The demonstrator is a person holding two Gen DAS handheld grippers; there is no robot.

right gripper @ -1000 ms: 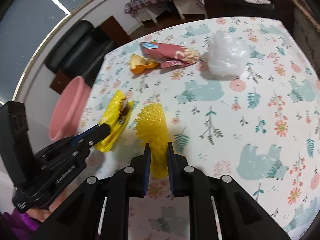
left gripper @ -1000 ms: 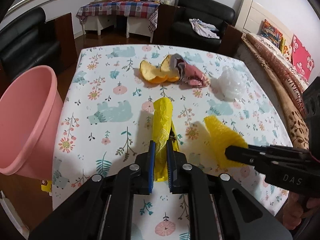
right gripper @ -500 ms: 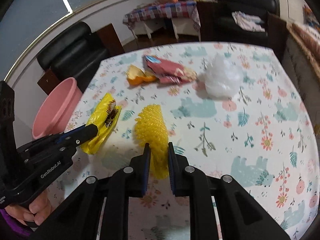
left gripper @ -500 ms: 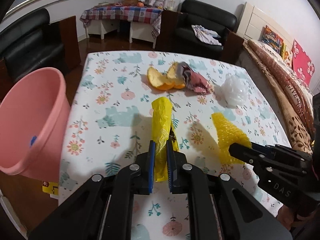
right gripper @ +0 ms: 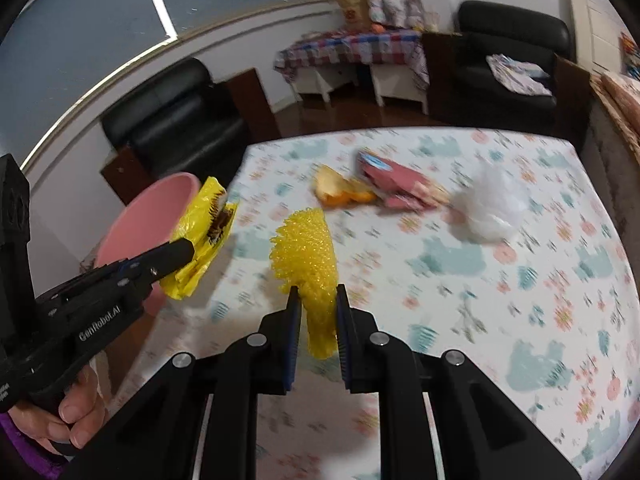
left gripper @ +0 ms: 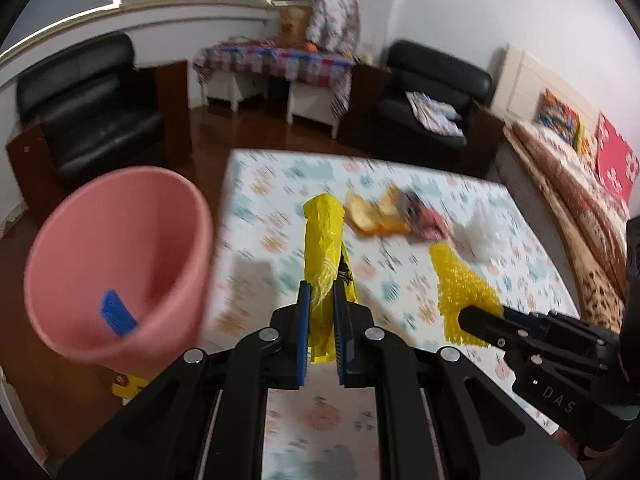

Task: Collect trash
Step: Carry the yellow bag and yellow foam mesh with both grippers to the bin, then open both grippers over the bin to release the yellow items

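My left gripper (left gripper: 321, 292) is shut on a yellow plastic wrapper (left gripper: 323, 240), held up above the patterned table; the wrapper (right gripper: 204, 236) also shows in the right wrist view. My right gripper (right gripper: 316, 296) is shut on a yellow bubble-wrap piece (right gripper: 308, 252), lifted beside it; the same piece (left gripper: 460, 284) shows in the left wrist view. A pink bin (left gripper: 116, 264) stands off the table's left edge, close to the left gripper, with a blue scrap (left gripper: 116, 314) inside. Orange peel (right gripper: 340, 192), a red snack wrapper (right gripper: 400, 184) and a clear crumpled bag (right gripper: 488, 212) lie at the table's far side.
The table wears a floral cloth (right gripper: 500, 300). Black armchairs (left gripper: 92, 120) stand beyond on a dark wood floor, with a checked-cloth side table (left gripper: 276, 64) at the back and a bed (left gripper: 580, 184) along the right. A person's hand (right gripper: 76, 416) holds the left gripper's handle.
Both grippers have risen off the table with their yellow pieces and swung left; the pink bin has come nearer to the left gripper and its inside is now in view.
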